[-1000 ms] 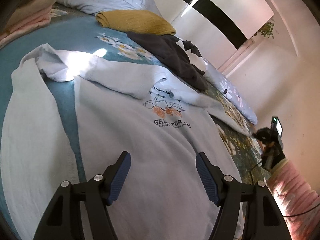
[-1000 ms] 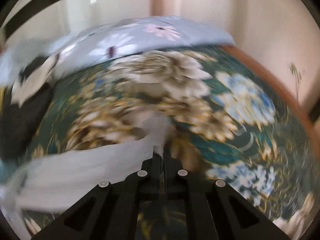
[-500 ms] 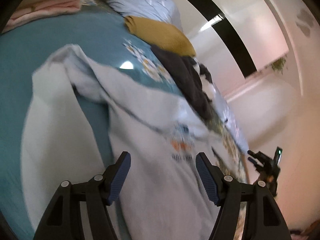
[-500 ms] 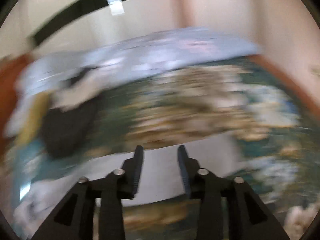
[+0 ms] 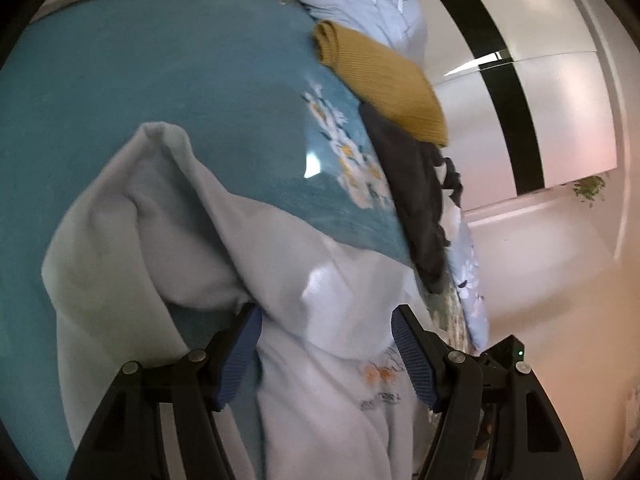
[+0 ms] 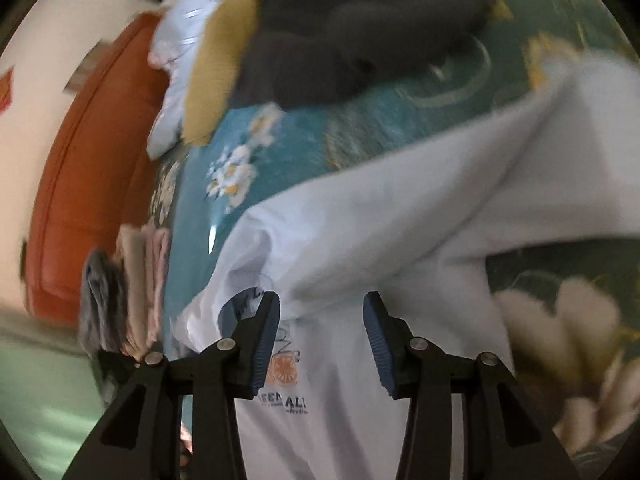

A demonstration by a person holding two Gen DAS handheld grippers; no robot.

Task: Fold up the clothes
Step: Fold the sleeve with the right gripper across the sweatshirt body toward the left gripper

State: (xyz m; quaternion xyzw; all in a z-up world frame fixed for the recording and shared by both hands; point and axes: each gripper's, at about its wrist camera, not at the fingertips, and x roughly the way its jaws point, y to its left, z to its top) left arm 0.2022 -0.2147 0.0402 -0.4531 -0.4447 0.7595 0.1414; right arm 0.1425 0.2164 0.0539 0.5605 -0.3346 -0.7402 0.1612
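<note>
Both grippers hang spread and empty over the pale sweatshirt (image 5: pixel 320 360) – left gripper (image 5: pixel 326 354) near its collar, right gripper (image 6: pixel 320 340), jaws just opened, above the print.

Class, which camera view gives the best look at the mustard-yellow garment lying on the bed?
The left wrist view: the mustard-yellow garment lies sharp, showing its ribbed knit and rolled end beside the dark garment. The right wrist view shows only a blurred yellow strip.
</note>
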